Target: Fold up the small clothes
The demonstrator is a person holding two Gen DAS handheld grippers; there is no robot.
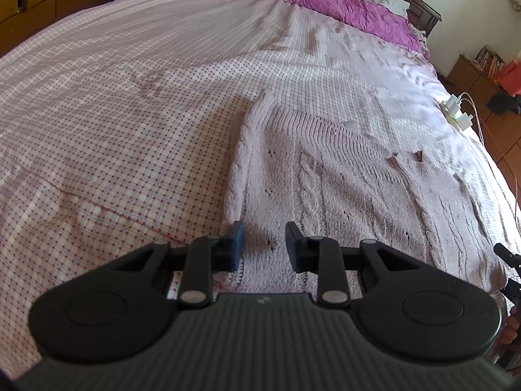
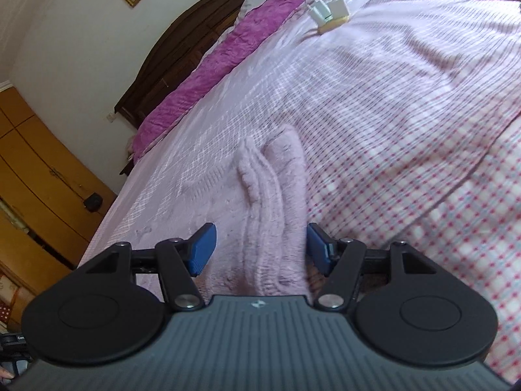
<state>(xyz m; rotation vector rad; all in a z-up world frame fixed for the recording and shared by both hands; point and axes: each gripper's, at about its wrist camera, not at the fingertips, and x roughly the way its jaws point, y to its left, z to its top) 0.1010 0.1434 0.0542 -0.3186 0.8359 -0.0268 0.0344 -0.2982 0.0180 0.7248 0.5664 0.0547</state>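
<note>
A pale pink cable-knit sweater [image 1: 342, 179] lies flat on the checked bedsheet [image 1: 114, 123]. My left gripper [image 1: 264, 244] is open, its fingers straddling the sweater's near left corner just above the knit. In the right wrist view the sweater's folded edge [image 2: 276, 211] runs away from me in stacked ridges. My right gripper [image 2: 260, 247] is open wide, with the blue pads [image 2: 203, 247] on either side of that folded edge. Nothing is held by either one.
A purple quilt [image 1: 342, 3] and the dark wooden headboard [image 2: 195, 32] lie at the bed's far end. White chargers on a power strip [image 1: 456, 110] sit at the bed's right edge, also seen in the right wrist view [image 2: 329, 13]. Yellow wardrobes [image 2: 39, 169] stand beside the bed.
</note>
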